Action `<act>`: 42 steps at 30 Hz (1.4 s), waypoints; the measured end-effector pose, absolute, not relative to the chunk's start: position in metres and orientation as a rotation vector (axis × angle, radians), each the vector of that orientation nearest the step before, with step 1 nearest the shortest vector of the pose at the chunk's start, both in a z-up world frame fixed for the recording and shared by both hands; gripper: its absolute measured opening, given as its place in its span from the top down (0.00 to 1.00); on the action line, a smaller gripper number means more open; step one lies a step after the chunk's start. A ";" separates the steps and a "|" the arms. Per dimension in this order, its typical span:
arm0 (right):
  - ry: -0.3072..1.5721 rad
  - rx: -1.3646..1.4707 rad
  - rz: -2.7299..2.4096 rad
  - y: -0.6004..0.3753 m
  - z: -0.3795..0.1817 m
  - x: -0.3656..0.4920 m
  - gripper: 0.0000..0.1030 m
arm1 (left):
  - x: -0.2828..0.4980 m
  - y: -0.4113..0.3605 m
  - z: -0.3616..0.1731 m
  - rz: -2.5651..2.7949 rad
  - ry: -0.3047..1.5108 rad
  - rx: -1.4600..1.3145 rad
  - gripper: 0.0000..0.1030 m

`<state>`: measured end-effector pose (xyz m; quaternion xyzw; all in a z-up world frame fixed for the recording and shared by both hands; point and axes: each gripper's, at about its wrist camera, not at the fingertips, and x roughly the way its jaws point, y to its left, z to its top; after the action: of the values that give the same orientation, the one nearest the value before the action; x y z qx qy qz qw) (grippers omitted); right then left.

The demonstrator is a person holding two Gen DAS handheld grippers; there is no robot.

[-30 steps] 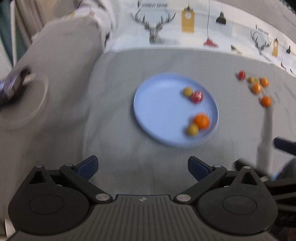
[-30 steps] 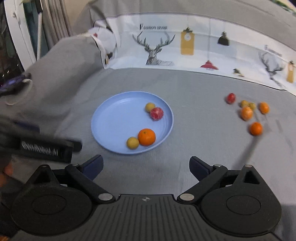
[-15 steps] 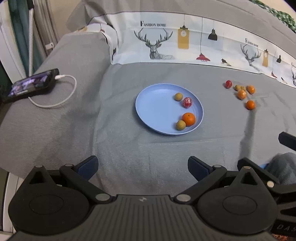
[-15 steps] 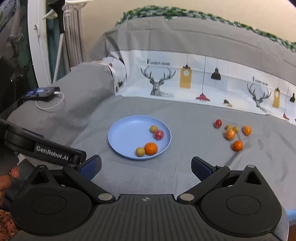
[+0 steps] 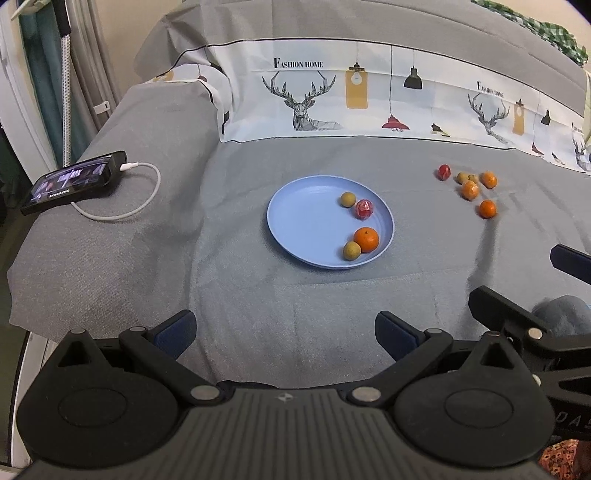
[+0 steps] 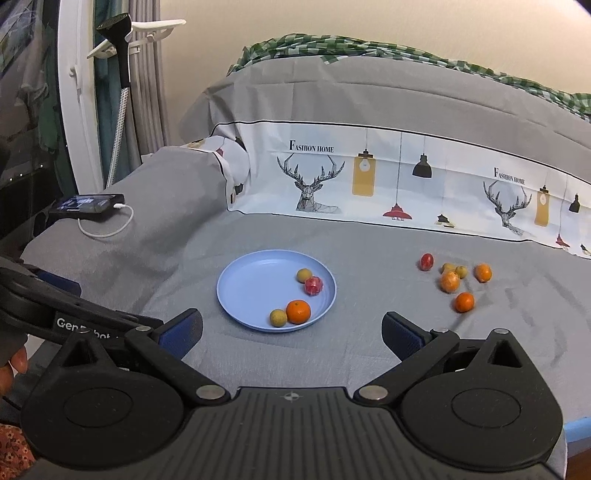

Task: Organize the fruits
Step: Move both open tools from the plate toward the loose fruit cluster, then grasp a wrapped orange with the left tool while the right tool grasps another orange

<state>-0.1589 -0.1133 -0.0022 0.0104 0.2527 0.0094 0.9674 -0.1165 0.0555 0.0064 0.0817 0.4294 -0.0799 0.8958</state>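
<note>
Underneath everything lies a grey bedspread, lightly creased, with a white printed band running across its far side showing stag heads, hanging lamps and the words "Fashion Home". Behind that band the cloth rises over a hump topped by a green checked fabric, against a plain cream wall. At the left edge of the room stand grey curtains and a white frame carrying a black-handled tool. A phone with a lit screen lies on the left of the cover, a white cable looping from it. A blue plate sits mid-bed holding four fruits: an orange touching a yellowish-green one near the front rim, and a red fruit beside another yellowish-green one farther back. Well apart to the right, a loose cluster of orange, red and yellowish fruits rests directly on the cloth. Both tools hang back at the near edge: the left gripper has its blue-padded fingers spread wide with nothing between them, and the right gripper is likewise wide and holding nothing.
</note>
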 end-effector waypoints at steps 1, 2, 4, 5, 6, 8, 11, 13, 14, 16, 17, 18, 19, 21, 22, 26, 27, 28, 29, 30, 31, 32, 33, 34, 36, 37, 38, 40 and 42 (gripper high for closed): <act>0.510 0.024 0.019 -0.114 -0.002 -0.159 0.01 | -0.116 0.056 0.007 -0.167 0.889 0.165 0.00; 0.510 0.025 0.019 -0.115 -0.002 -0.159 0.01 | -0.116 0.056 0.008 -0.167 0.888 0.158 0.00; 0.511 0.023 0.017 -0.114 -0.003 -0.159 0.01 | -0.116 0.058 0.008 -0.166 0.890 0.152 0.00; 0.512 0.022 0.017 -0.114 -0.003 -0.159 0.01 | -0.115 0.058 0.007 -0.166 0.891 0.154 0.00; 0.513 0.021 0.019 -0.114 -0.003 -0.159 0.01 | -0.115 0.058 0.007 -0.165 0.892 0.157 0.00; 0.515 0.019 0.019 -0.113 -0.004 -0.158 0.01 | -0.115 0.057 0.006 -0.164 0.894 0.162 0.00; 0.520 0.019 0.018 -0.113 -0.004 -0.156 0.01 | -0.115 0.058 0.006 -0.164 0.895 0.162 0.00; 0.526 0.019 0.017 -0.112 -0.004 -0.155 0.01 | -0.114 0.058 0.005 -0.164 0.898 0.160 0.00; 0.528 0.019 0.015 -0.112 -0.005 -0.155 0.01 | -0.114 0.059 0.005 -0.165 0.900 0.157 0.00; 0.530 0.018 0.016 -0.111 -0.005 -0.154 0.01 | -0.113 0.059 0.004 -0.166 0.904 0.155 0.00; 0.531 0.018 0.016 -0.110 -0.005 -0.153 0.01 | -0.112 0.060 0.004 -0.166 0.905 0.156 0.00; 0.533 0.018 0.017 -0.110 -0.006 -0.152 0.01 | -0.112 0.059 0.003 -0.167 0.907 0.156 0.00; 0.536 0.018 0.016 -0.110 -0.006 -0.152 0.01 | -0.111 0.060 0.003 -0.168 0.908 0.156 0.00; 0.542 0.020 0.013 -0.109 -0.007 -0.150 0.01 | -0.110 0.060 0.002 -0.166 0.911 0.158 0.00; 0.543 0.022 0.012 -0.109 -0.007 -0.149 0.01 | -0.109 0.060 0.002 -0.166 0.913 0.159 0.00; 0.552 0.022 0.011 -0.108 -0.008 -0.146 0.01 | -0.107 0.060 0.001 -0.162 0.919 0.154 0.00; 0.553 0.020 0.013 -0.108 -0.009 -0.145 0.01 | -0.106 0.061 0.000 -0.161 0.921 0.153 0.00; 0.554 0.019 0.015 -0.108 -0.009 -0.144 0.01 | -0.104 0.061 -0.001 -0.160 0.926 0.153 0.00; 0.553 0.020 0.017 -0.108 -0.009 -0.143 0.01 | -0.103 0.061 -0.001 -0.160 0.931 0.153 0.00; 0.552 0.023 0.016 -0.110 -0.010 -0.143 0.01 | -0.100 0.060 -0.002 -0.160 0.939 0.156 0.00; 0.550 0.031 0.011 -0.112 -0.010 -0.143 0.01 | -0.098 0.058 -0.003 -0.161 0.947 0.160 0.00; 0.549 0.045 0.004 -0.115 -0.011 -0.143 0.01 | -0.096 0.056 -0.003 -0.165 0.955 0.163 0.00; 0.551 0.058 -0.003 -0.118 -0.013 -0.142 0.01 | -0.093 0.054 -0.004 -0.167 0.961 0.169 0.00; 0.553 0.072 -0.010 -0.121 -0.014 -0.142 0.01 | -0.090 0.051 -0.004 -0.166 0.963 0.176 0.00; 0.552 0.101 -0.032 -0.131 -0.018 -0.140 0.01 | -0.085 0.045 -0.003 -0.162 0.964 0.182 0.00; 0.548 0.111 -0.043 -0.136 -0.019 -0.140 0.01 | -0.082 0.040 -0.002 -0.164 0.967 0.182 0.00; 0.543 0.120 -0.056 -0.142 -0.020 -0.139 0.01 | -0.078 0.035 -0.001 -0.169 0.968 0.182 0.00; 0.517 0.137 -0.098 -0.160 -0.021 -0.136 0.01 | -0.071 0.022 -0.001 -0.177 0.966 0.195 0.00; 0.488 0.143 -0.154 -0.183 -0.022 -0.131 0.01 | -0.060 0.005 -0.002 -0.187 0.968 0.221 0.00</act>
<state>-0.1313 -0.1832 -0.0225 0.0708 0.2413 -0.0763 0.9648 -0.0602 0.0049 -0.0024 0.1060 0.4635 -0.0895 0.8752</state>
